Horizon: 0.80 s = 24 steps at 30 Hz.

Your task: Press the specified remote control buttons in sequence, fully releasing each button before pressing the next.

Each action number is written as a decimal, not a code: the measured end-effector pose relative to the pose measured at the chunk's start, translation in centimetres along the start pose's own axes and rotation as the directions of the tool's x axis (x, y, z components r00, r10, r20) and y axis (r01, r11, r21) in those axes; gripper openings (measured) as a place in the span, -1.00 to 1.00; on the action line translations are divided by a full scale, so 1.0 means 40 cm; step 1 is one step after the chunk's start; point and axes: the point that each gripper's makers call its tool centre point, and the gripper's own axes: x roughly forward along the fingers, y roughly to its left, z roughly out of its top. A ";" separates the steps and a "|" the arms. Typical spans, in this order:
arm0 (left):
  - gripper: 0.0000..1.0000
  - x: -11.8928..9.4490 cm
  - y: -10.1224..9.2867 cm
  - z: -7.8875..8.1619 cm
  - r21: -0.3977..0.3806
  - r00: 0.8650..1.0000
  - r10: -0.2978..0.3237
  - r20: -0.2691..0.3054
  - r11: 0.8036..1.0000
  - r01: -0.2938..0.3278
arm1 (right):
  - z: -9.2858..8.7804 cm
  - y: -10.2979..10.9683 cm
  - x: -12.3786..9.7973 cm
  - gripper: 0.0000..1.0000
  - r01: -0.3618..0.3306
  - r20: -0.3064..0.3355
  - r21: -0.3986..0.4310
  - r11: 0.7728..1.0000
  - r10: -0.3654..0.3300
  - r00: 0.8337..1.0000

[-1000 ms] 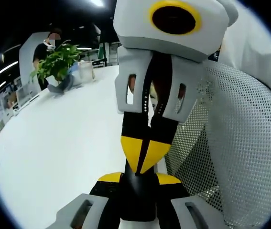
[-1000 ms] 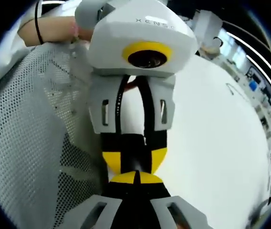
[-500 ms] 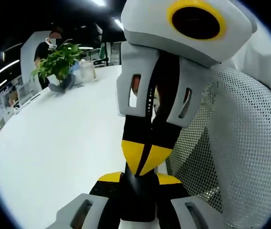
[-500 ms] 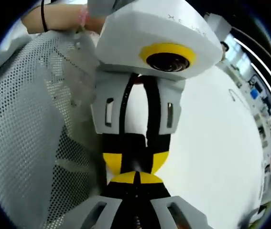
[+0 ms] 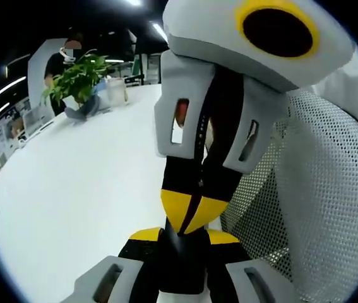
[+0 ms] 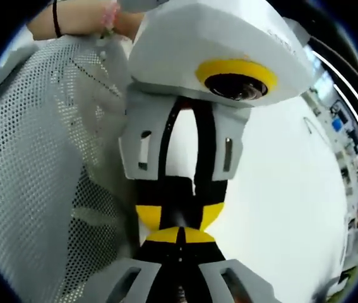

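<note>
The two grey-and-white tongs with black-and-yellow tips face each other tip to tip. In the left gripper view the left tongs (image 5: 185,235) rise from the bottom and the right tongs (image 5: 188,211) hang down from above, their yellow tips touching or all but touching. The right gripper view gives the same meeting mirrored, with the right tongs (image 6: 180,237) below and the left tongs (image 6: 179,218) above. All four jaws look pressed together, pinching nothing.

No remote control can be made out on the broad white bench (image 5: 84,183), so I cannot say where it lies or how its buttons look. By my judgement no button press is in hand, and this reads as a pause before or after the sequence. The next move calls for parting the tongs and bringing the remote into sight.

A white mesh chair back (image 5: 321,189) stands just beside the tongs. A leafy green potted plant (image 5: 77,79) sits near the bench's far edge.
</note>
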 end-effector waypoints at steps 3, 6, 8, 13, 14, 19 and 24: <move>-0.51 0.002 -0.001 0.000 0.005 1.000 0.003 -0.013 1.000 -0.003 | -0.001 0.004 0.001 -1.00 0.010 0.006 -0.001 1.000 -0.010 1.000; -0.51 0.004 -0.004 0.003 0.017 0.999 0.017 -0.034 1.000 -0.016 | 0.000 0.004 0.000 -1.00 0.014 0.003 -0.002 1.000 -0.014 1.000; -0.50 0.002 -0.003 0.002 0.012 0.999 0.022 -0.040 1.000 -0.022 | 0.000 0.003 0.000 -1.00 0.012 0.004 0.006 1.000 -0.012 1.000; -0.50 0.005 -0.002 0.003 0.000 0.997 0.039 -0.060 0.999 -0.039 | -0.003 0.005 -0.003 -1.00 -0.013 0.035 -0.026 1.000 0.014 0.999; -0.50 0.004 -0.002 0.003 0.000 0.997 0.043 -0.062 0.999 -0.043 | -0.003 0.004 -0.004 -1.00 -0.020 0.039 -0.027 0.999 0.021 0.999; -0.49 0.004 0.000 0.002 -0.035 0.996 0.075 -0.050 0.996 -0.077 | -0.003 0.001 -0.005 -1.00 -0.051 0.079 0.020 0.998 0.050 0.996; -0.49 0.004 0.001 0.004 -0.039 0.995 0.088 -0.052 0.995 -0.090 | -0.001 0.005 -0.007 -1.00 -0.053 0.106 0.018 0.998 0.051 0.993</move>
